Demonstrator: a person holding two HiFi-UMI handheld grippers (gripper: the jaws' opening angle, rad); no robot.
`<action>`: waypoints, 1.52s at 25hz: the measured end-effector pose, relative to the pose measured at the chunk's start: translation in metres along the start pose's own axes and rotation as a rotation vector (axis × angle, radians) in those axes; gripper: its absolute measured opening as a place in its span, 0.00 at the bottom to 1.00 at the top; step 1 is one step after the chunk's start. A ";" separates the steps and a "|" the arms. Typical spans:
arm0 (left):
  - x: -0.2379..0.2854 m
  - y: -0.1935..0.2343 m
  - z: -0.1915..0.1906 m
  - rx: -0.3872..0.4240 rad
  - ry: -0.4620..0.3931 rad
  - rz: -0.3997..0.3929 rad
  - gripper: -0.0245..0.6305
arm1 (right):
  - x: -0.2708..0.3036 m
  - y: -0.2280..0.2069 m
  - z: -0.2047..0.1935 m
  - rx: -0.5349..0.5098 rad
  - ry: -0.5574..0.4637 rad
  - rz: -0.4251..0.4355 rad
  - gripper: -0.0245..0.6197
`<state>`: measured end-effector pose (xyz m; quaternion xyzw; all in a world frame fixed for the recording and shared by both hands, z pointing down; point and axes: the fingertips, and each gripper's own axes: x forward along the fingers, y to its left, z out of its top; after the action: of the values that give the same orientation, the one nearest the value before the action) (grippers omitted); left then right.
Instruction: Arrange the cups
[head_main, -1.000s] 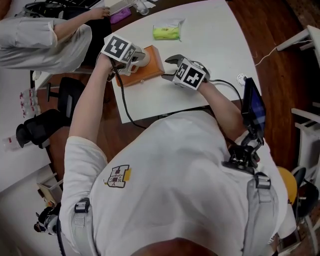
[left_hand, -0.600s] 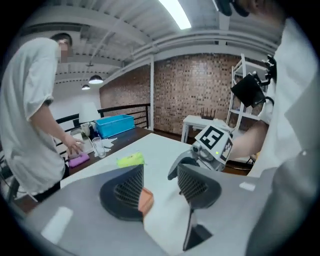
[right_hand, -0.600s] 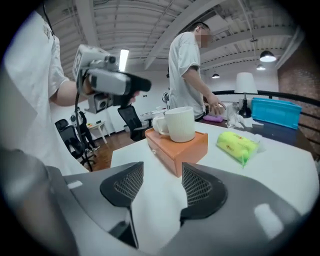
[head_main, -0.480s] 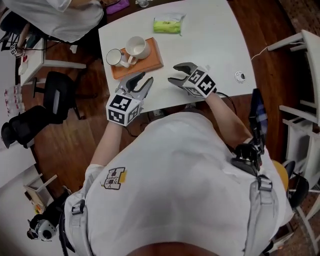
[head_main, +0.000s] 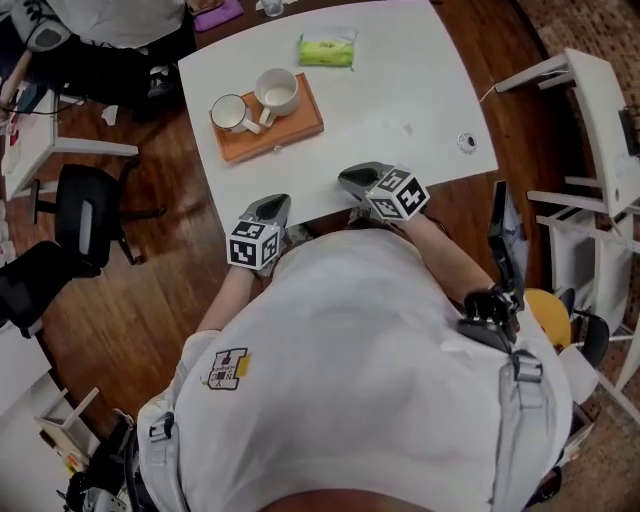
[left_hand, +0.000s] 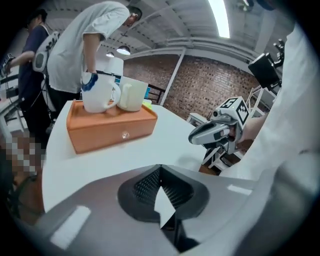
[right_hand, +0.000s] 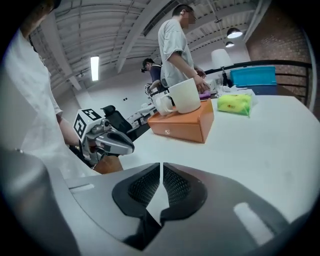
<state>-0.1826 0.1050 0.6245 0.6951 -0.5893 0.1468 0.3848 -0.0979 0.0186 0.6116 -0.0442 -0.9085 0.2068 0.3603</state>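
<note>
At the near edge of the white surface (head_main: 410, 100), both grippers sit close to the person's body, well apart from the cups. Left gripper (head_main: 272, 206) is closed: jaws meet at the tips, nothing between them, tips at the surface edge. Right gripper (head_main: 356, 181) has its jaws closing, only a thin slit left between the pads, nothing in it; it lies over the surface, right of the left one. Each gripper shows in the other's view, side on, both empty. Two cups stand upright on the orange box (head_main: 290, 132) at the far left part of the surface. The dark-rimmed cup (head_main: 229, 112) is at the box's left end, and the plain white cup (head_main: 277, 91) is just beside it on the right, with the dark-rimmed cup's handle pointing toward it. A green packet (head_main: 327, 50) lies past the box, near the far edge. A purple item (head_main: 218, 14) sits at the far left corner, too small to identify. Another person stands at that far side, only partly visible.
</note>
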 end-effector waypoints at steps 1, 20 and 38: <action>0.000 0.001 -0.007 0.005 0.013 -0.016 0.04 | 0.005 0.002 -0.002 0.004 0.005 -0.016 0.05; -0.007 -0.003 -0.022 0.108 0.096 -0.026 0.04 | 0.038 0.008 0.009 -0.096 0.062 -0.029 0.04; 0.007 -0.029 -0.024 0.116 0.139 0.000 0.04 | 0.023 -0.010 0.009 -0.102 0.049 -0.006 0.04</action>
<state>-0.1483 0.1175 0.6341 0.7044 -0.5516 0.2287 0.3836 -0.1203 0.0119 0.6250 -0.0648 -0.9090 0.1581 0.3803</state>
